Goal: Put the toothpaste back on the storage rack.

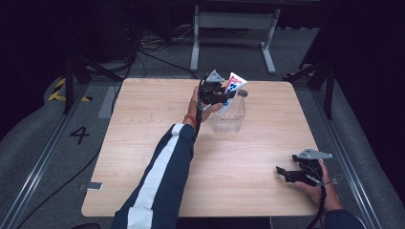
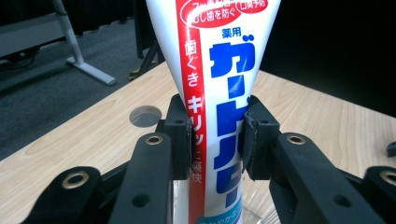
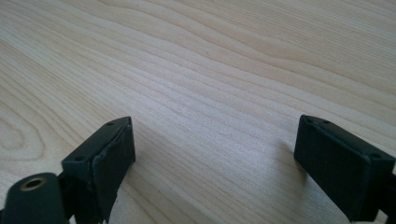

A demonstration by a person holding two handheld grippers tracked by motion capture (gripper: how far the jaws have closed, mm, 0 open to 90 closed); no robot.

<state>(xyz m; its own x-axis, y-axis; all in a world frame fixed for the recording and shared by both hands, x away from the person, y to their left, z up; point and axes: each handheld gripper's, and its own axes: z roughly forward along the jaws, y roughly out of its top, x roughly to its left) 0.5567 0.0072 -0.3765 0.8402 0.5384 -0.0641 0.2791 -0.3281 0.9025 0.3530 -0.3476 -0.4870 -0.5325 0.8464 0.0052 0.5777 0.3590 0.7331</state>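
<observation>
A white toothpaste tube (image 1: 233, 88) with blue and red print stands upright, its lower end inside a clear plastic cup (image 1: 230, 119) at the back middle of the table. My left gripper (image 1: 220, 95) is shut on the tube. In the left gripper view the tube (image 2: 219, 70) rises between the two pads (image 2: 180, 140), which press on both its sides, and the cup's rim (image 2: 252, 217) shows below. My right gripper (image 1: 282, 172) rests low at the table's front right, open. In the right gripper view its jaws stand wide apart over bare wood (image 3: 210, 93), with nothing between them.
The wooden table (image 1: 143, 143) has a round hole (image 1: 242, 93) just behind the cup, also visible as the hole (image 2: 145, 116) in the left gripper view. A metal frame (image 1: 234, 28) stands on the floor beyond the table. Dark stands flank both far corners.
</observation>
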